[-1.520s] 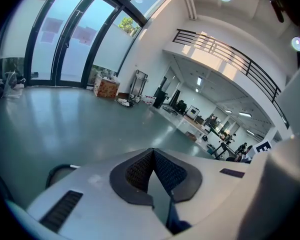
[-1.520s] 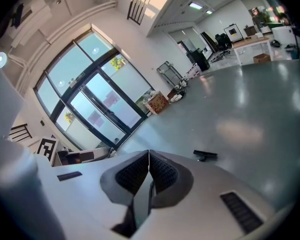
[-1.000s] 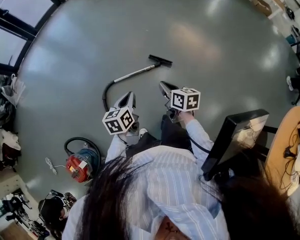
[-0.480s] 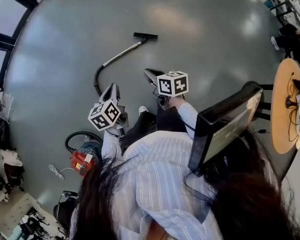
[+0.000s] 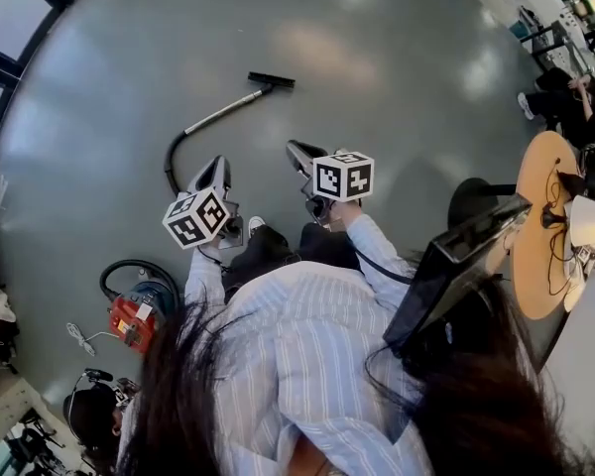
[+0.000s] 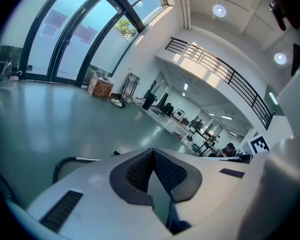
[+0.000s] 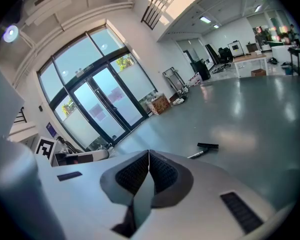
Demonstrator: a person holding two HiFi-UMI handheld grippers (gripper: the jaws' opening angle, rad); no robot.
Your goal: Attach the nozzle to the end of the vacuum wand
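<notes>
Stepping across the grey floor (image 5: 407, 117), the person carries both tools along: over the last second the wand (image 5: 218, 115) and the nozzle (image 5: 271, 80) have slid up and to the left in the head view, and the round table (image 5: 535, 256) at the right has come further into sight. The left gripper (image 5: 221, 160) and the right gripper (image 5: 293, 149) remain clenched tight with nothing between their jaws, held out ahead of the body and well apart from the wand. The nozzle lies on the floor right at the wand's far end; whether it is already seated there is too small to tell. The task therefore looks to be in its approach, with no grasp begun. Both jaws must open before either part can be picked up.
</notes>
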